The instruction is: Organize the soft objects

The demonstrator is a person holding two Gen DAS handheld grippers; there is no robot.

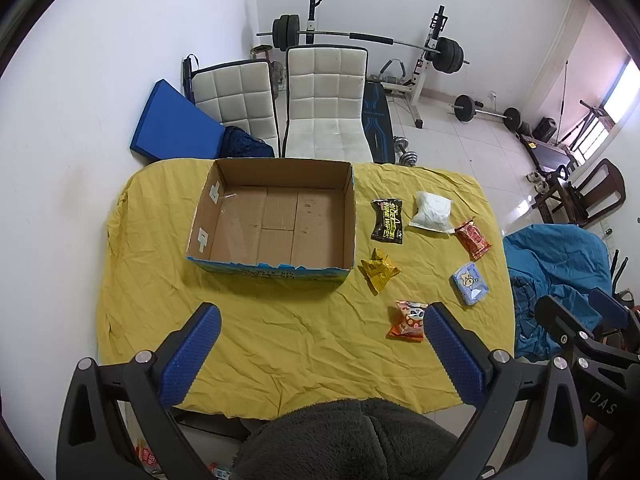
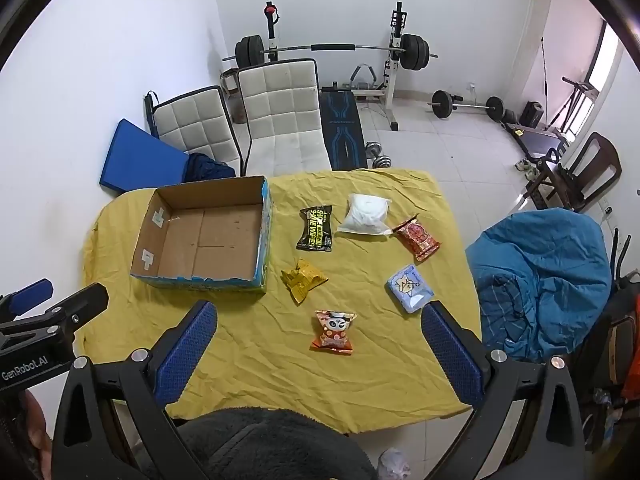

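Observation:
An empty cardboard box stands on the yellow cloth. To its right lie several soft packs: a black wipes pack, a white pouch, a red snack bag, a yellow crumpled wrapper, a pale blue tissue pack and an orange panda snack bag. My left gripper and right gripper hover high over the near edge, both open and holding nothing.
Two white padded chairs and a blue mat stand behind the table, with a barbell rack beyond. A blue fabric heap lies to the right. A dark fleece garment fills the bottom.

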